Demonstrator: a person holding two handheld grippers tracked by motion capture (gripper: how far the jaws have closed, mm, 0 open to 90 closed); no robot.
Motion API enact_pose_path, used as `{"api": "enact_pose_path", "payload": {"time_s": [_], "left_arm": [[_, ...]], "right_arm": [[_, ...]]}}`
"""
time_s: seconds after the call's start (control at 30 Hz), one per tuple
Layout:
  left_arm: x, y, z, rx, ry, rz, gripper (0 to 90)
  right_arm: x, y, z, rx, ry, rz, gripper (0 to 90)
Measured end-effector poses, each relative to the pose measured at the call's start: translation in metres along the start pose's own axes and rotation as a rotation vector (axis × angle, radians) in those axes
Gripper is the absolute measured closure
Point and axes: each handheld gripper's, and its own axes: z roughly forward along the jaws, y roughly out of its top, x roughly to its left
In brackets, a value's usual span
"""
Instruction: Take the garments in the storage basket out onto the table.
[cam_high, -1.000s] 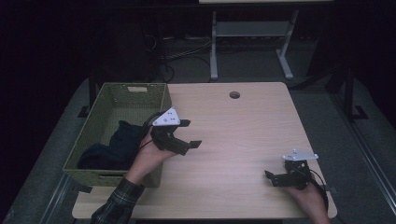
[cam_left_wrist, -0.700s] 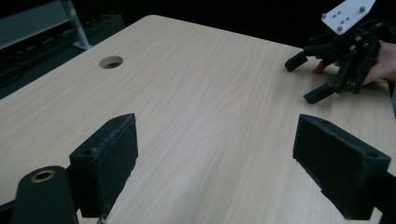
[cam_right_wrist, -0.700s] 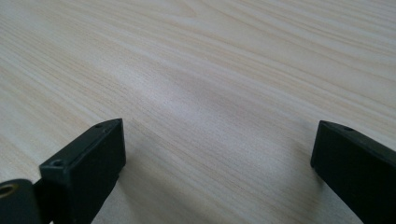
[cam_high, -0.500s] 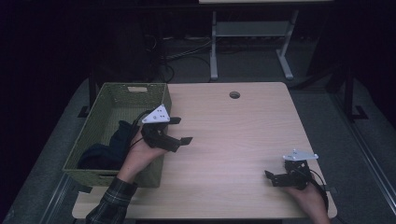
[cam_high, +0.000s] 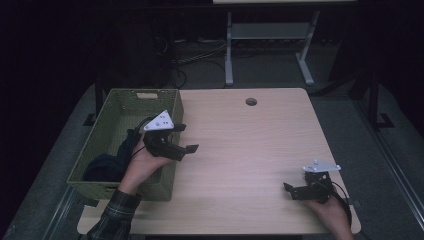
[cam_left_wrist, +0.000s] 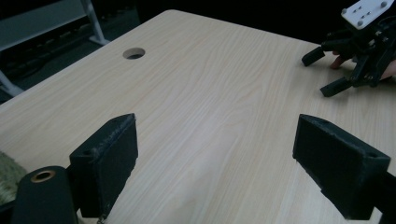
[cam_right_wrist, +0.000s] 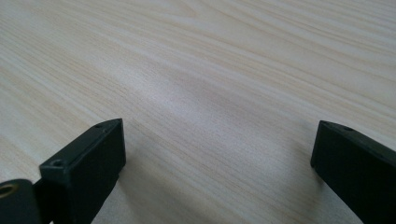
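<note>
My left gripper (cam_high: 188, 138) hangs open and empty above the right rim of a green woven basket (cam_high: 125, 99), its jaws pointing out over the table. Dark clothing (cam_high: 106, 164) lies in the basket's near end, partly hidden by the hand. In the left gripper view the left gripper (cam_left_wrist: 215, 163) has its jaws spread wide over bare wood. My right gripper (cam_high: 291, 191) rests low at the table's front right, open, with nothing in it. In the right gripper view the right gripper (cam_right_wrist: 219, 172) has only wood grain between its jaws. The right gripper (cam_left_wrist: 322, 72) also appears far off in the left gripper view.
The light wooden table (cam_high: 250, 145) has a round cable hole (cam_high: 251, 101) near its far edge. The basket fills the table's left side. Behind the table stand a metal frame (cam_high: 270, 45) and cables on a dark floor.
My left gripper has drifted left and slightly back, from over the table toward the basket's rim, staying open. The right gripper has not moved.
</note>
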Motion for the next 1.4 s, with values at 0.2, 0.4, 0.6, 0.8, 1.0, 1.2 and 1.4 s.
{"api": "enact_pose_path", "payload": {"time_s": [0.2, 0.4, 0.6, 0.8, 1.0, 1.2, 1.4], "left_arm": [[0.007, -0.004, -0.01, -0.003, 0.025, -0.016, 13.5], [0.014, -0.006, -0.021, -0.005, 0.045, -0.017, 13.5], [0.019, -0.009, -0.03, -0.004, 0.061, -0.023, 13.6], [0.025, -0.012, -0.04, -0.008, 0.083, -0.037, 13.6], [0.031, -0.015, -0.049, 0.007, 0.099, -0.041, 13.6], [0.036, -0.019, -0.056, 0.031, 0.119, -0.05, 13.6], [0.042, -0.025, -0.067, 0.047, 0.151, -0.069, 13.6]], "right_arm": [[0.0, 0.0, 0.0, 0.0, 0.0, -0.001, 2.9], [0.0, 0.0, 0.0, 0.0, 0.0, 0.0, 2.9], [0.0, 0.0, 0.0, 0.0, 0.001, 0.0, 2.9], [0.0, 0.0, 0.0, 0.0, 0.001, 0.001, 2.9], [0.0, 0.0, 0.0, 0.0, 0.001, 0.0, 2.9], [0.0, 0.0, 0.0, 0.0, 0.001, 0.002, 2.9], [0.0, 0.0, 0.0, 0.0, -0.001, 0.0, 2.9]]}}
